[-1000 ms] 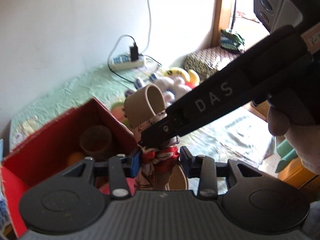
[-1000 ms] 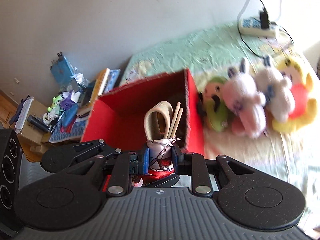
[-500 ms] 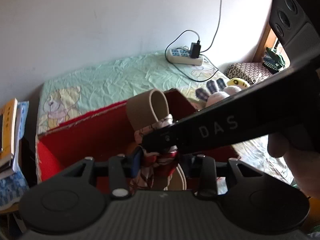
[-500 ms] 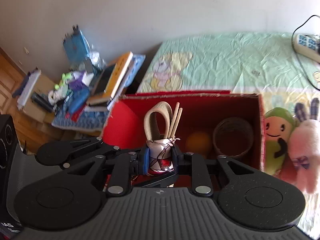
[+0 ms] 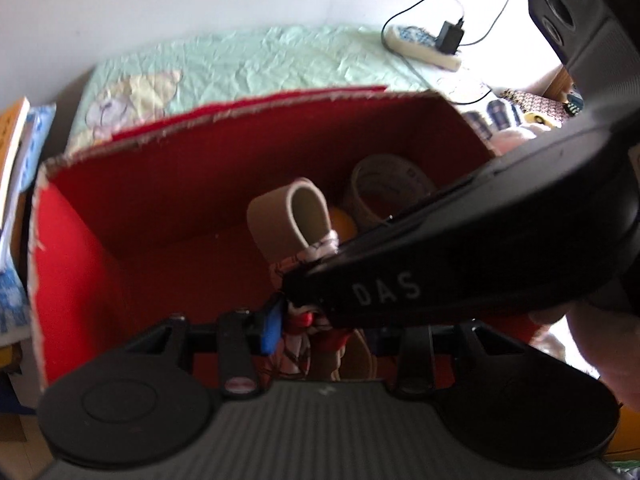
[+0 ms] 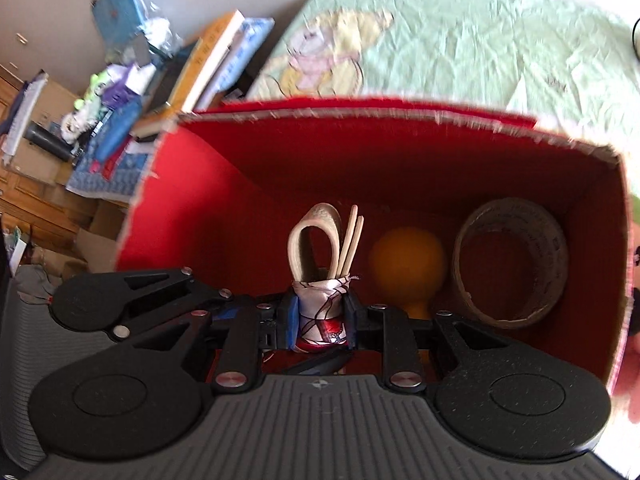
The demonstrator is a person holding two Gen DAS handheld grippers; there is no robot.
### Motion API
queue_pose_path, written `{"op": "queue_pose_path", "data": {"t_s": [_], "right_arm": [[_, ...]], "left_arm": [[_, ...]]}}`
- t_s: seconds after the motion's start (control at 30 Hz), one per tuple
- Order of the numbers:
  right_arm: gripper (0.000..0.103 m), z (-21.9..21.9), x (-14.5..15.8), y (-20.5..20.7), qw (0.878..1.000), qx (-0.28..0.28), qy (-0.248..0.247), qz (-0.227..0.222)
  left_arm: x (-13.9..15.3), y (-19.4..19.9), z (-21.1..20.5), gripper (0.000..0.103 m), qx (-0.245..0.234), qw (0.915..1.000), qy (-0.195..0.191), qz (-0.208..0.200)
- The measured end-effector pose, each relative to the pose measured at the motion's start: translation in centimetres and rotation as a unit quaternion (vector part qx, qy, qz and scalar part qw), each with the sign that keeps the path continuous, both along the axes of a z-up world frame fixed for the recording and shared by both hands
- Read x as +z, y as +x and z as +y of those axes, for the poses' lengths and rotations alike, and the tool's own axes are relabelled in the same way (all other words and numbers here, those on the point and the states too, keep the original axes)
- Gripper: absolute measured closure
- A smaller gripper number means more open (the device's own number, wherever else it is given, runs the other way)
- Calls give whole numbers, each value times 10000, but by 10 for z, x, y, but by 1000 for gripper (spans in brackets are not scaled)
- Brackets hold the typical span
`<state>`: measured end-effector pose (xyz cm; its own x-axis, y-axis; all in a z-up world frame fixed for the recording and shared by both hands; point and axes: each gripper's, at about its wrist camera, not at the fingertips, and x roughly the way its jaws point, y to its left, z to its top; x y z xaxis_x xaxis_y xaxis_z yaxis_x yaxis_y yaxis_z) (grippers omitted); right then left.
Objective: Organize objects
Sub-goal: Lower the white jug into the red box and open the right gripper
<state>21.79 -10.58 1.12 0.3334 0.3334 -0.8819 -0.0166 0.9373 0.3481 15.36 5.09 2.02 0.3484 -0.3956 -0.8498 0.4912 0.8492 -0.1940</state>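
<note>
A cloth-wrapped bundle [image 6: 320, 316] with a beige loop and wooden sticks is clamped between the fingers of both the right gripper [image 6: 321, 325] and the left gripper [image 5: 320, 330]. It is held inside the open red box [image 6: 400, 160], beside an orange ball [image 6: 406, 258] and a tape roll [image 6: 514, 260]. The box is set on a green-sheeted bed [image 6: 480, 48].

One red box [image 6: 248, 200] — inside it one orange ball [image 6: 406, 258] at 3 o'clock of the single cloth-wrapped bundle [image 6: 320, 312], and one tape roll [image 6: 514, 260] further that way. One power strip [image 5: 420, 46] — at 1 o'clock.
</note>
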Motion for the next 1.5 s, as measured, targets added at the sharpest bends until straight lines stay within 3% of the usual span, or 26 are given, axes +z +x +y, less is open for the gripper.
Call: {"op": "queue_pose_path", "data": {"t_s": [0.43, 0.6, 0.8, 0.97, 1.17, 1.5], "right_arm": [[79, -2, -23, 15, 9995, -123, -34, 304], [78, -8, -29, 17, 9984, -247, 93, 499], [78, -12, -27, 12, 9984, -329, 96, 442], [77, -6, -22, 7, 9989, -294, -181, 302], [77, -14, -22, 5, 9986, -389, -56, 342], [72, -20, -20, -2, 9987, -412, 49, 310]], "left_arm": [[-7, 4, 4, 60, 298, 9987, 415, 91], [-7, 1, -2, 49, 336, 9969, 712, -21], [-10, -2, -6, 47, 475, 9952, 860, -45], [-10, -4, -8, 37, 578, 9930, 1025, -124], [-9, -9, -14, 30, 607, 9901, 1226, -316], [-7, -11, -16, 27, 645, 9891, 1276, -355]]}}
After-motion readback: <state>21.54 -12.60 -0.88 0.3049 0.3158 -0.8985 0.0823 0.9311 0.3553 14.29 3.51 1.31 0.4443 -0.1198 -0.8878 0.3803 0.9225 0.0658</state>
